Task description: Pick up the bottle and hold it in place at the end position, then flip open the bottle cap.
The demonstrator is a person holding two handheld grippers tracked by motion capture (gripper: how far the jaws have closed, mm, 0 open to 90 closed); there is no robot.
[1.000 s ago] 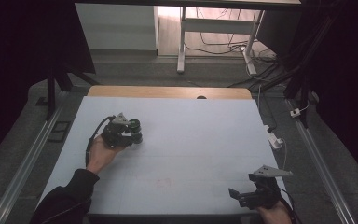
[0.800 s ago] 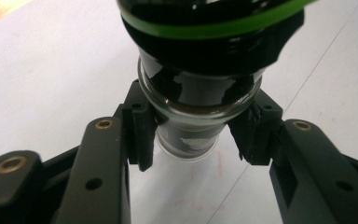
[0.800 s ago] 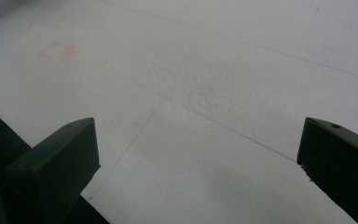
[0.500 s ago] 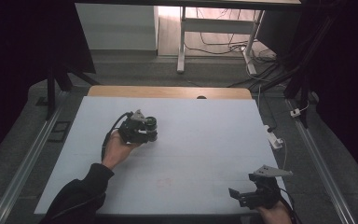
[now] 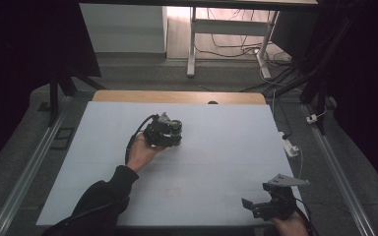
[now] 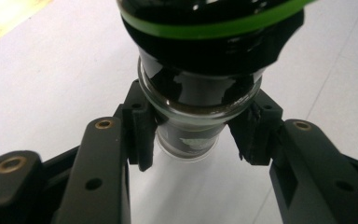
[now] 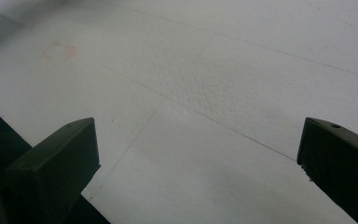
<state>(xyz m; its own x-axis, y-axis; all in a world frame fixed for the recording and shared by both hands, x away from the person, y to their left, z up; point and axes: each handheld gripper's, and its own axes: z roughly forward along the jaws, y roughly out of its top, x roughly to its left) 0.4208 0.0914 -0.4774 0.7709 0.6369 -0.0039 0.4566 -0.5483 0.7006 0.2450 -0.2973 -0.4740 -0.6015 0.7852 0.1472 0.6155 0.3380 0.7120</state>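
Observation:
My left gripper (image 5: 173, 133) hovers over the middle left of the white table (image 5: 226, 147), held by a hand in a dark sleeve. It is shut on a small glass jar (image 6: 200, 88) with dark contents and a black top ringed in green. In the left gripper view both pads (image 6: 142, 126) press on the jar's narrow glass body, and the jar's top end points away from the camera. In the high view the jar (image 5: 176, 128) is a dark lump at the gripper's tip. My right gripper (image 5: 252, 206) rests at the near right corner, open, with bare table between its jaws (image 7: 198, 154).
A wooden strip (image 5: 177, 96) runs along the table's far edge. A white plug block with a cable (image 5: 289, 146) lies off the right edge. Metal rails (image 5: 27, 167) flank the table on the floor. White furniture legs (image 5: 192, 44) stand beyond.
The left hand has carried the jar to the right, toward the table's middle, still gripped. The right gripper has stayed where it was.

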